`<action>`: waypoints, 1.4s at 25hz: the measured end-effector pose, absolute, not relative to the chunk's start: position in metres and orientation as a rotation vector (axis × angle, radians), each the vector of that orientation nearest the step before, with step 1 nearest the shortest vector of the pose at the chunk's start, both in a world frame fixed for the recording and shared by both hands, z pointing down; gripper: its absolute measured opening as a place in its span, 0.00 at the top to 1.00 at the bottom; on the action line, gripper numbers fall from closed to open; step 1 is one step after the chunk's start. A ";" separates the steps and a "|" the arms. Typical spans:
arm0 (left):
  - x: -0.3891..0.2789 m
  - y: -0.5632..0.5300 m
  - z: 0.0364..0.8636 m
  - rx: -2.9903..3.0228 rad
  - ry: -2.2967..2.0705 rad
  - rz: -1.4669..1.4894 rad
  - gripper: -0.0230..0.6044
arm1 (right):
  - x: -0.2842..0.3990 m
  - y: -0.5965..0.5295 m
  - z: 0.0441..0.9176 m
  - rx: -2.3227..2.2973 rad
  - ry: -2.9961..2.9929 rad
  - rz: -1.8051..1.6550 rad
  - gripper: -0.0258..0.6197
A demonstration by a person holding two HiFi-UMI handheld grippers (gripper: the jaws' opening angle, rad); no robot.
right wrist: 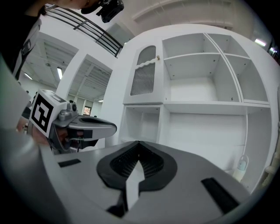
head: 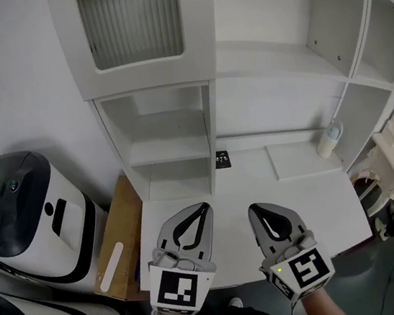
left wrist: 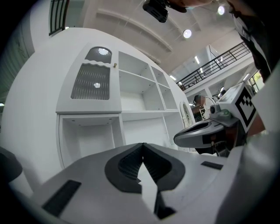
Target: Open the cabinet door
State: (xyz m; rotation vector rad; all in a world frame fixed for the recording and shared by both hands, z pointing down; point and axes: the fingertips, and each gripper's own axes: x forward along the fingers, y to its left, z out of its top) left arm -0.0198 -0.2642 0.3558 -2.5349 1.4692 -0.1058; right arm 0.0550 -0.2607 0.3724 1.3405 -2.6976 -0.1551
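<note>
The white cabinet door [head: 137, 32] with a ribbed glass pane sits closed at the upper left of a white shelf unit; it also shows in the left gripper view [left wrist: 92, 87] and the right gripper view [right wrist: 144, 76]. A small knob [right wrist: 158, 57] sits near its upper right edge. My left gripper [head: 205, 206] and right gripper [head: 251, 209] hover side by side over the white desk surface [head: 320, 205], well below the door. Both are shut and hold nothing. Each points level toward the shelf unit.
Open empty shelves [head: 292, 59] fill the unit's right side, and a small open nook [head: 170, 146] lies under the door. A white bottle [head: 330, 139] stands at the desk's back right. A white and black machine [head: 27, 213] and a cardboard box [head: 119, 248] stand left.
</note>
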 end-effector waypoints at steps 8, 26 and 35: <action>-0.015 -0.283 0.337 -2.504 1.470 -0.100 0.96 | 0.057 -0.280 0.350 1.329 -2.729 -0.194 0.96; -0.011 -0.306 0.286 -2.375 1.436 -0.073 0.96 | 0.060 -0.307 0.287 1.328 -2.730 -0.361 0.96; -0.002 -0.315 0.258 -2.340 1.394 -0.056 0.96 | 0.056 -0.317 0.261 1.320 -2.782 -0.478 0.96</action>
